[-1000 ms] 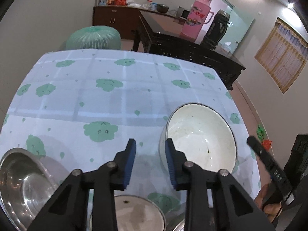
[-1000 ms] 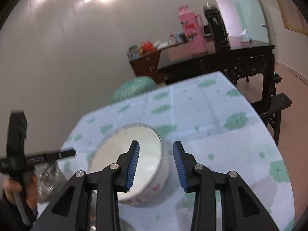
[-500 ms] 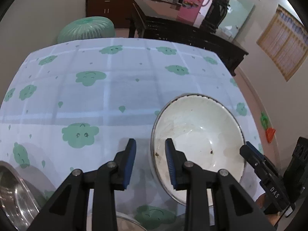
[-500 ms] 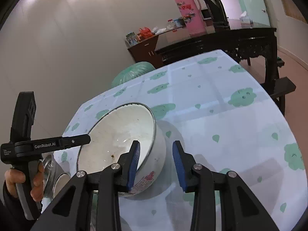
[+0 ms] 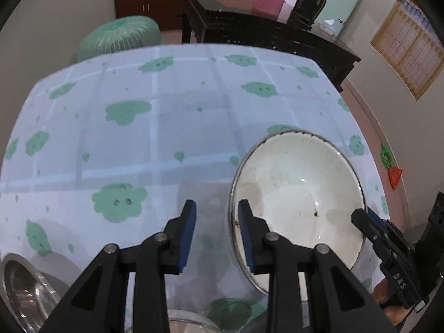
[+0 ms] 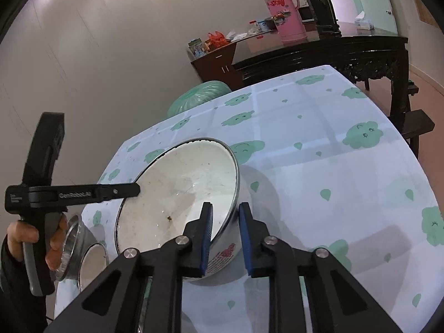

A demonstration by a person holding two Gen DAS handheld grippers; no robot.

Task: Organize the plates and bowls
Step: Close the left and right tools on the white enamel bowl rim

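Note:
A large white enamel bowl (image 6: 177, 194) with a dark rim and a red print on its side stands on the table; it also shows in the left wrist view (image 5: 299, 194). My right gripper (image 6: 224, 208) is open with its jaws straddling the bowl's near rim, one finger inside and one outside. My left gripper (image 5: 216, 208) is open, its right finger just inside the bowl's left rim and its left finger outside. A steel bowl (image 5: 19, 288) sits at the lower left, and a smaller bowl (image 6: 91, 263) lies beside it.
The table carries a pale blue cloth with green cloud prints (image 5: 166, 116). A green mesh food cover (image 5: 119, 38) lies behind the table. A dark wooden side table (image 6: 347, 52) holds a pink thermos (image 6: 280, 5) and a black flask.
Both grippers have moved in on the white bowl. The right gripper's jaws now straddle its rim, and the left gripper's right finger has reached its opposite edge.

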